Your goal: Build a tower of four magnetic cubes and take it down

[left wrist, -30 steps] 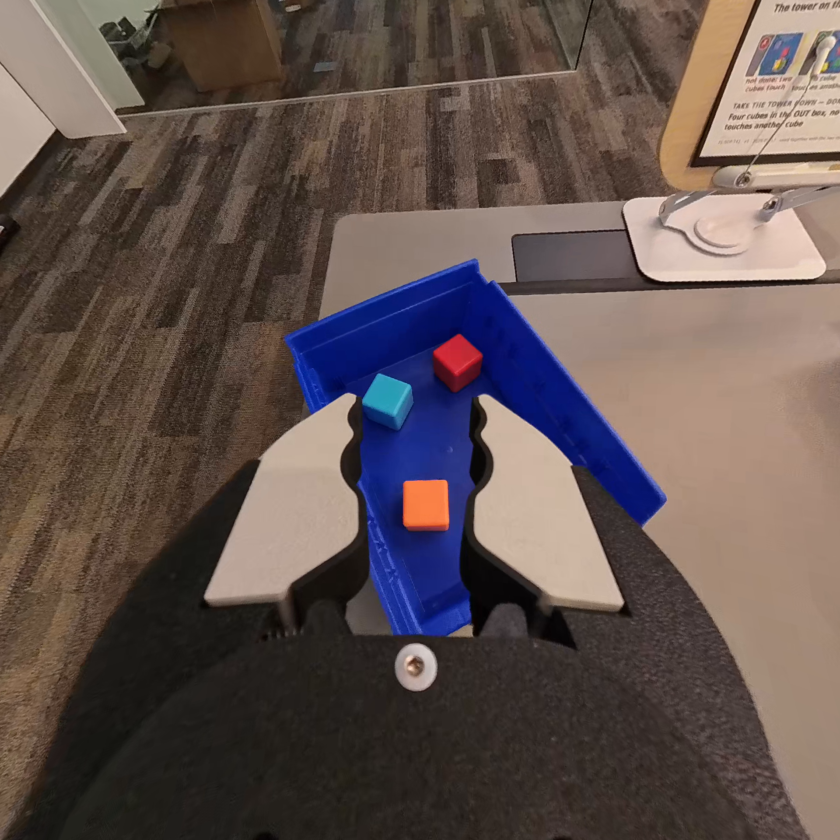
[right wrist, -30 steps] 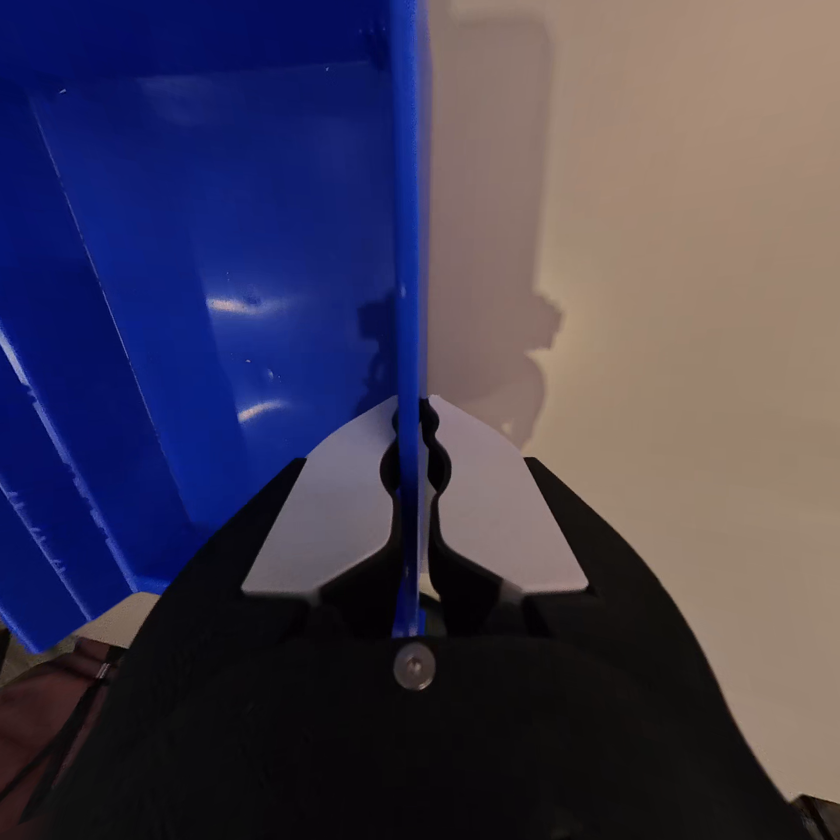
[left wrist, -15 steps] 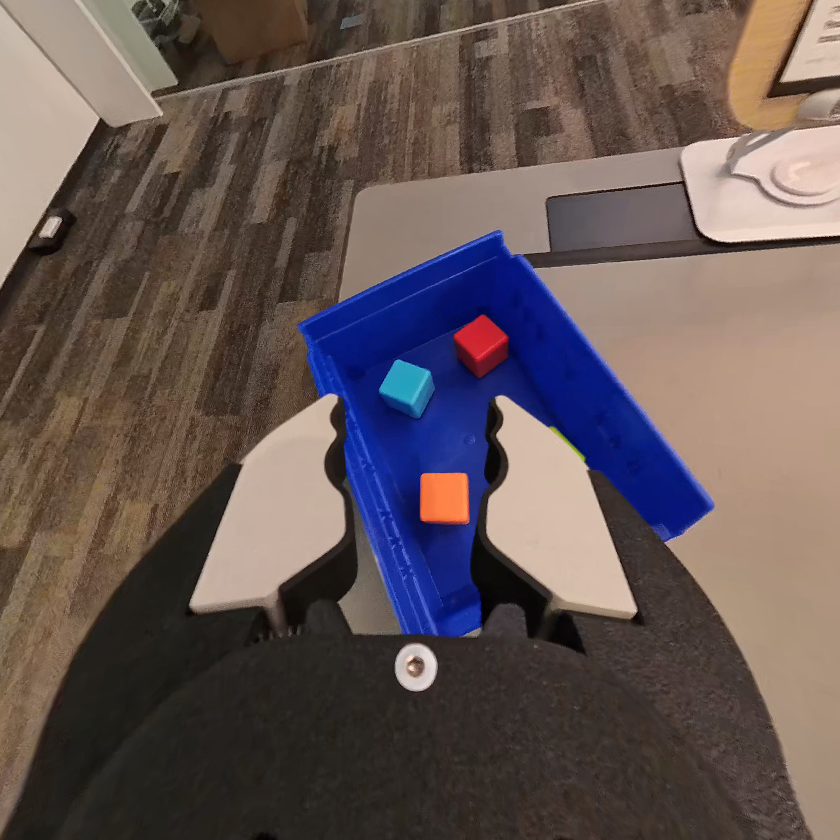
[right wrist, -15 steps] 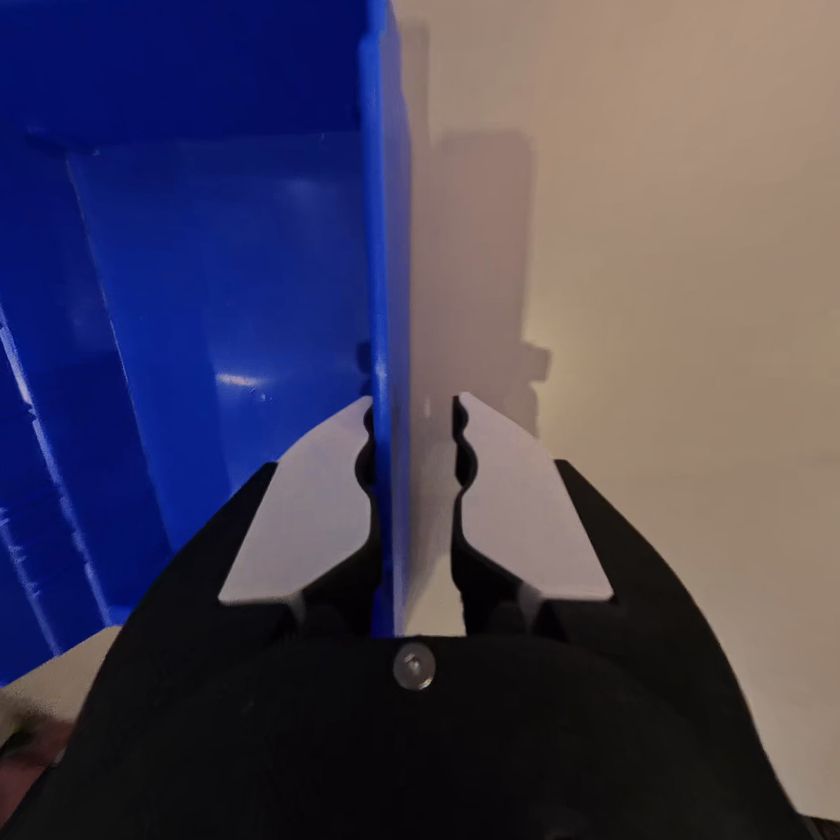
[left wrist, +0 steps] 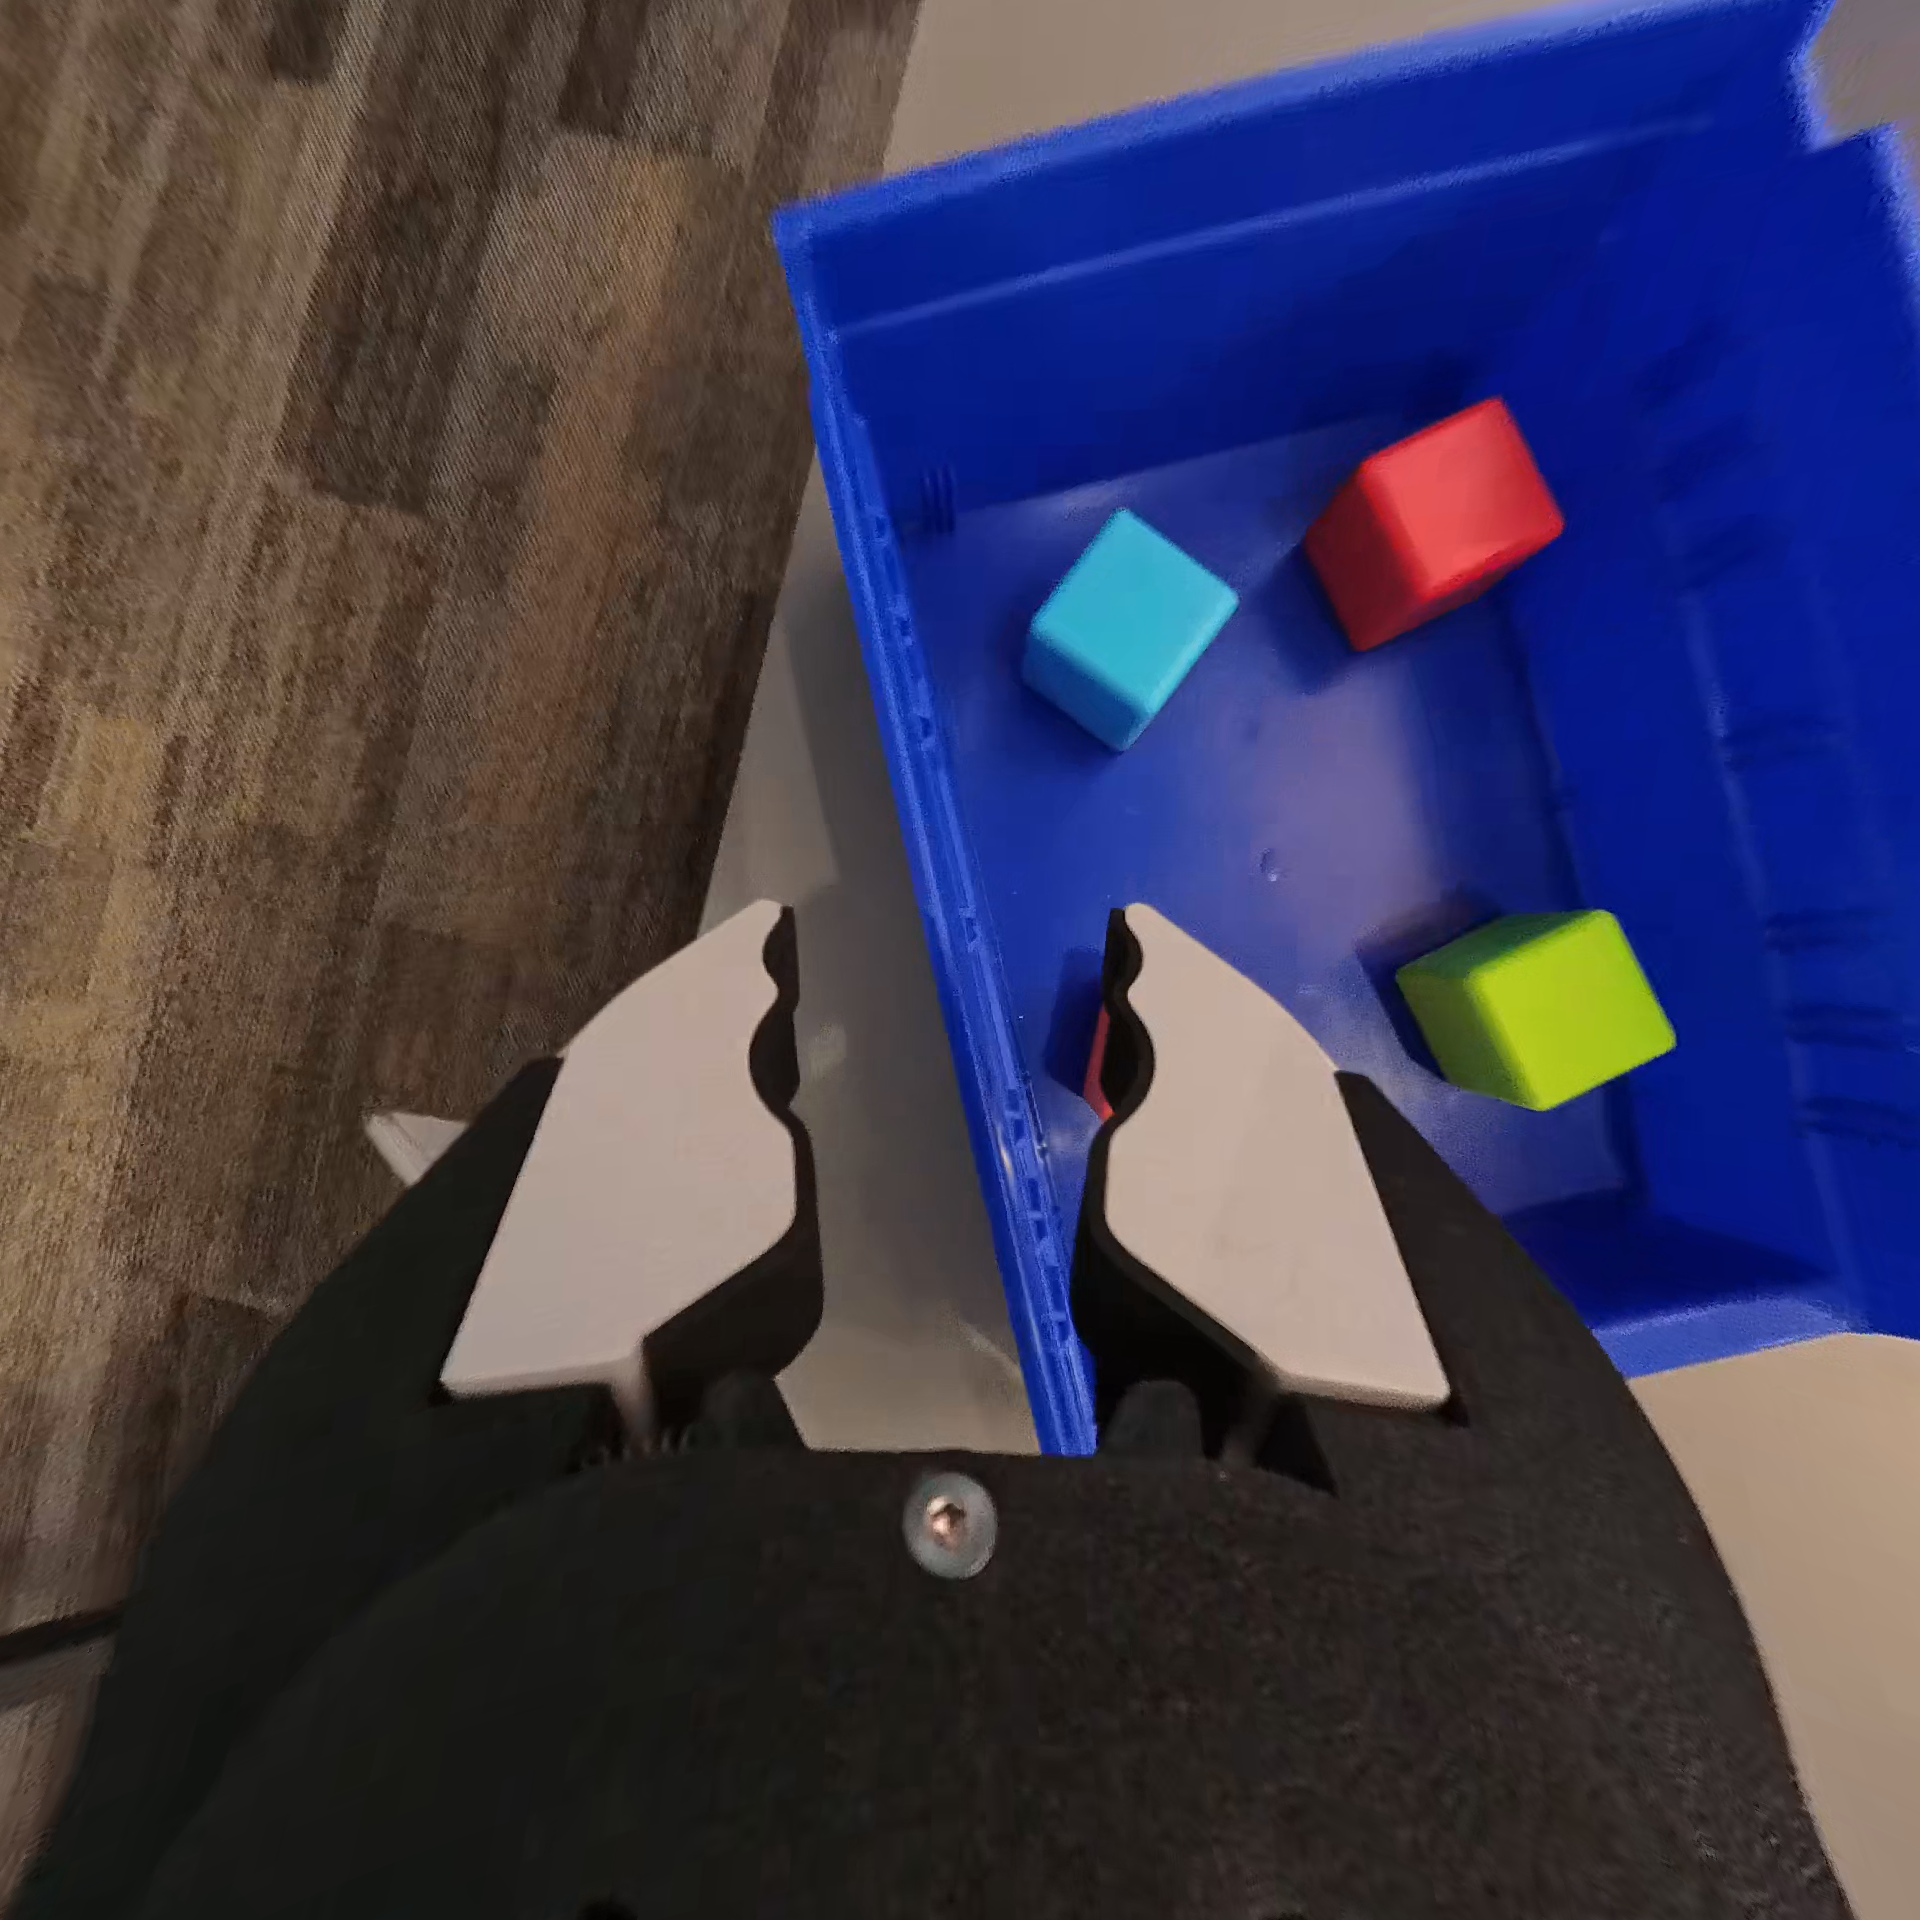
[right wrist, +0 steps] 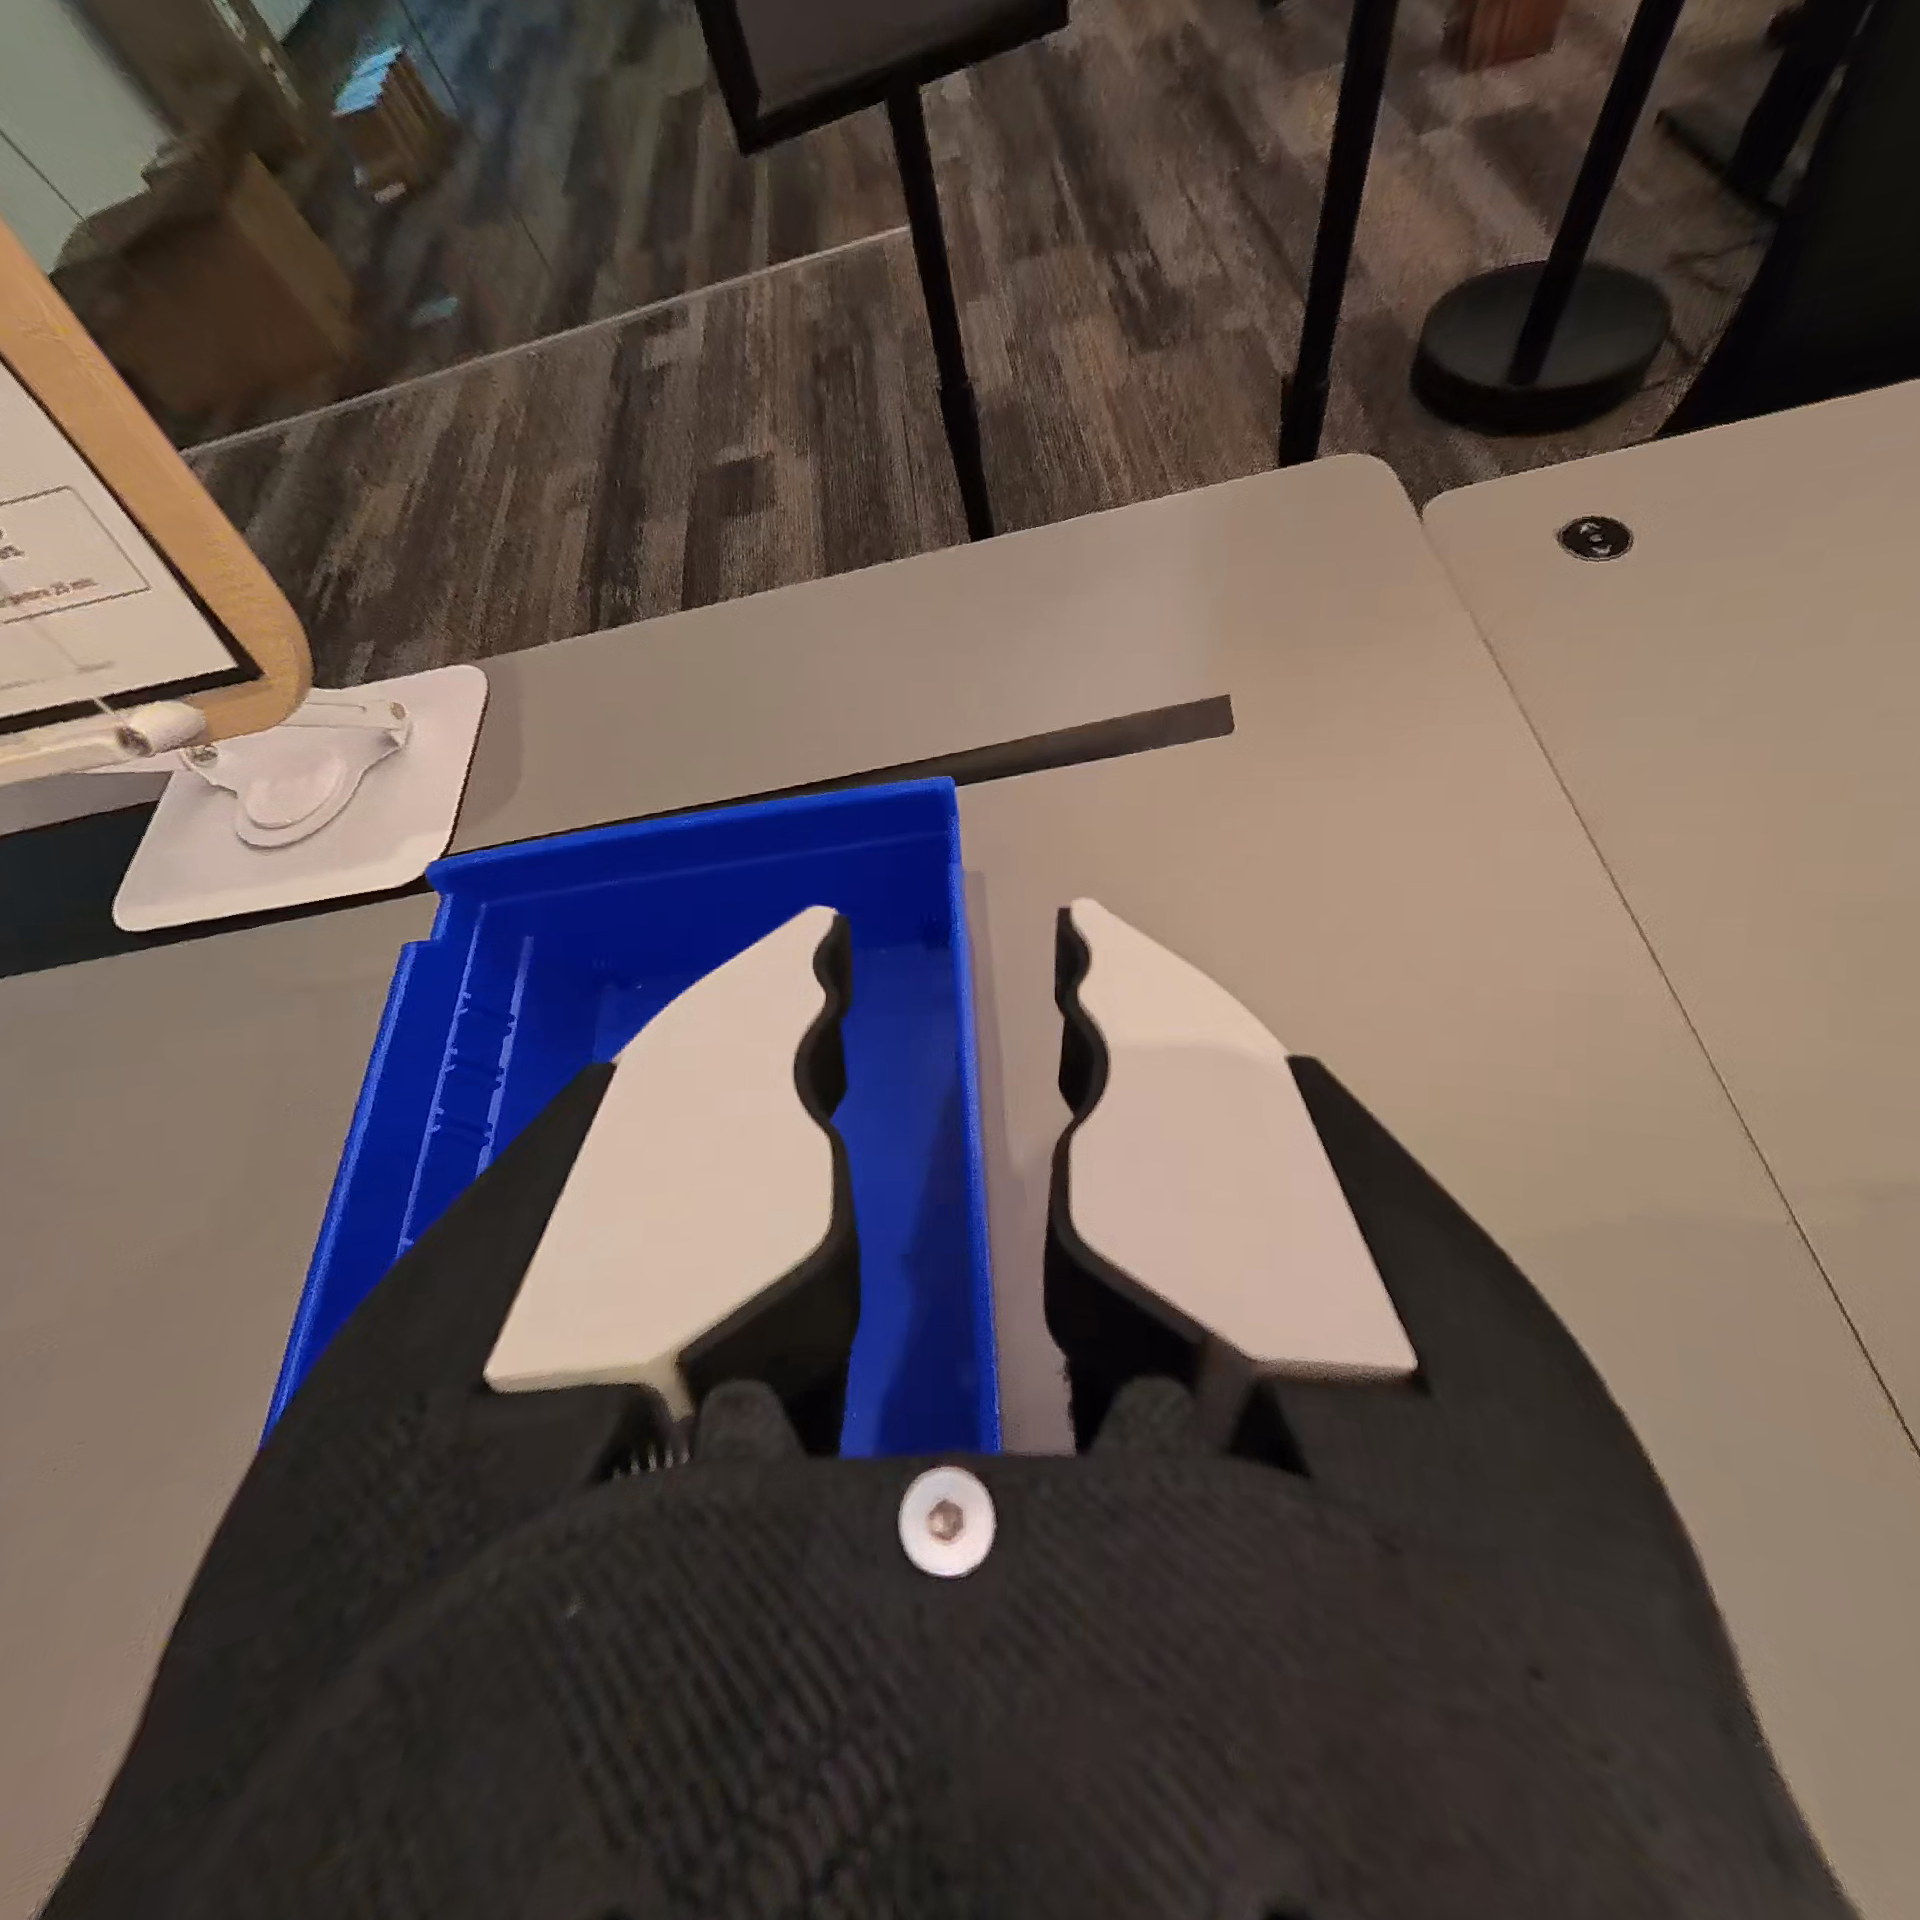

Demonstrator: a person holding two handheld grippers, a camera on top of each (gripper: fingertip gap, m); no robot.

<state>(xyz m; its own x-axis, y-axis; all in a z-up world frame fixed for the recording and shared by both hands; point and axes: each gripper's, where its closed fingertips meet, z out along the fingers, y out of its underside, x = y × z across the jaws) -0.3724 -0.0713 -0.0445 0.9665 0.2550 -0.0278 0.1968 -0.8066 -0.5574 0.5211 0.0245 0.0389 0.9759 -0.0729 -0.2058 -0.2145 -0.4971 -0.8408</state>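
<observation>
The left gripper is spread astride the near side wall of the blue plastic bin. Ahead of its right finger lie cyan, red and lime-green plastic cubes (a fourth peeks out behind that finger). Closing risks dragging the bin, letting the magnets snap together. The right gripper is likewise spread, over an empty blue bin's wall.

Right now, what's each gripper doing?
Left gripper: open, straddling the blue bin wall.
Right gripper: open, holding nothing, over the second blue bin wall.

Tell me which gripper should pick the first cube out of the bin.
Left. The left gripper is open over the bin holding the cubes, probably nearest the orange cube. The right gripper straddles an apparently empty bin's wall.
</observation>
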